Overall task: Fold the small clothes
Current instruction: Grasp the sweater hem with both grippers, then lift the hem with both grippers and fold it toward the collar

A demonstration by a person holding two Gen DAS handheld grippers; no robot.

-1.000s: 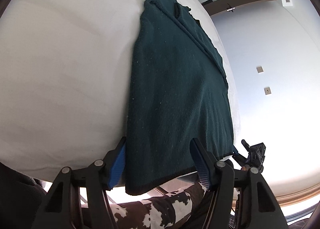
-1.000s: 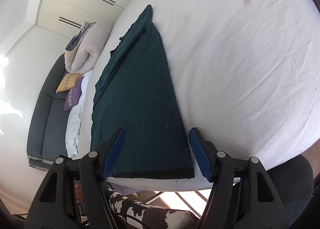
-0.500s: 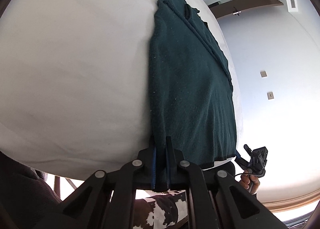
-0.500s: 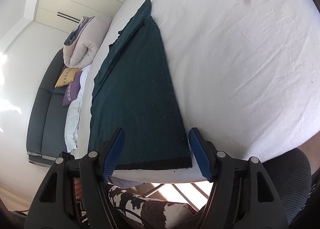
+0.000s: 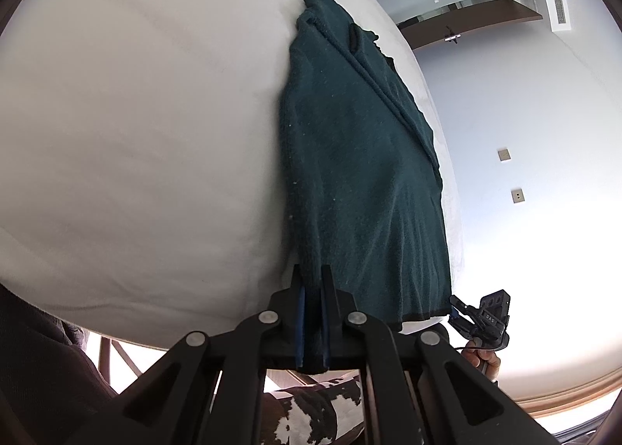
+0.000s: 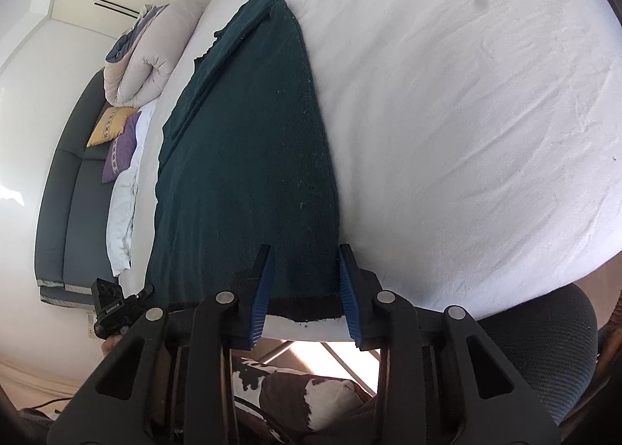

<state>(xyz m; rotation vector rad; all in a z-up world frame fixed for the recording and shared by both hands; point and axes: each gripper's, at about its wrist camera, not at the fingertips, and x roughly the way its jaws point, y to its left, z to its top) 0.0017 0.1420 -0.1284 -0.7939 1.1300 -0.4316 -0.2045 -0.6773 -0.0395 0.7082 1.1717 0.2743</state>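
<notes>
- The white bed (image 5: 128, 142) is filling most of both views — it is bearing the whole job, and its near edge is running along the 6 o'clock side of each picture.
- The dark green garment (image 5: 361, 180) is lying flat on that bed, stretching from the near edge at 6 o'clock away toward 12 o'clock, with its hem overhanging or meeting the bed edge; a folded-in strip is showing along its side at about 1 o'clock in the left view.
- The right gripper (image 6: 305, 289) is sitting over the hem corner nearest it — its blue pads are standing apart with cloth between them, not yet pinching.
- The left gripper (image 5: 311, 313) is pinching the other hem corner, its pads pressed together on a bunched ridge of the garment.
- The step in hand, as I judge it, is taking hold of both hem corners ahead of a lengthwise fold.
- The next move is calling for the right gripper to close squarely on its corner, then for both to lift together and carry the hem toward 12 o'clock, level, so the edges meet evenly.
</notes>
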